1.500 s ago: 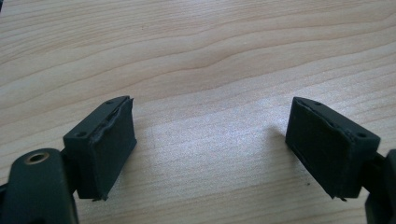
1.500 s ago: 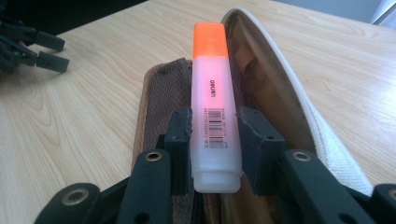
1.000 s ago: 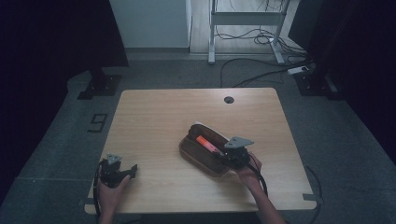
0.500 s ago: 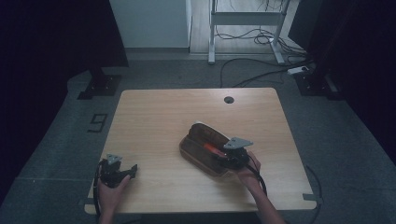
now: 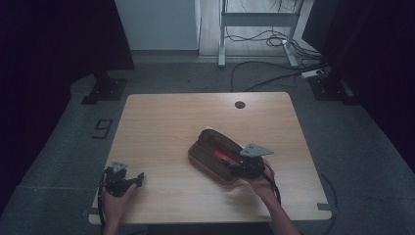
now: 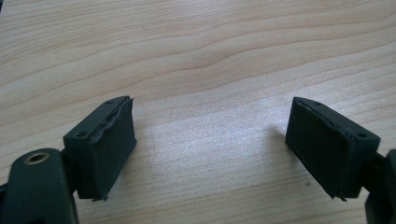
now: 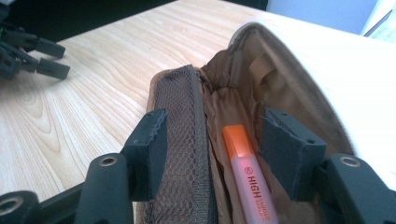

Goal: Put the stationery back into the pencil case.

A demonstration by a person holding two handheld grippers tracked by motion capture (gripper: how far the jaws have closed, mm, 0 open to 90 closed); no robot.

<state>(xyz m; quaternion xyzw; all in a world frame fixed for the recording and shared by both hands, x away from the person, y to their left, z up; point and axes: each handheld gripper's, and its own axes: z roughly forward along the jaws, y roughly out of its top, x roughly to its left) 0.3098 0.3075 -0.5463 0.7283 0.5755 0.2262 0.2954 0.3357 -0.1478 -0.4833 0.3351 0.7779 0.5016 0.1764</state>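
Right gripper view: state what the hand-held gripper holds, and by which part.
Nothing is held. The right hand-held gripper has just been opening; its jaws stand apart over the open pencil case, and the orange highlighter lies loose between them, untouched by the pads.

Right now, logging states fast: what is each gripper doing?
Left gripper: open, empty, over bare table.
Right gripper: jaws just opening, highlighter between them in the pencil case.
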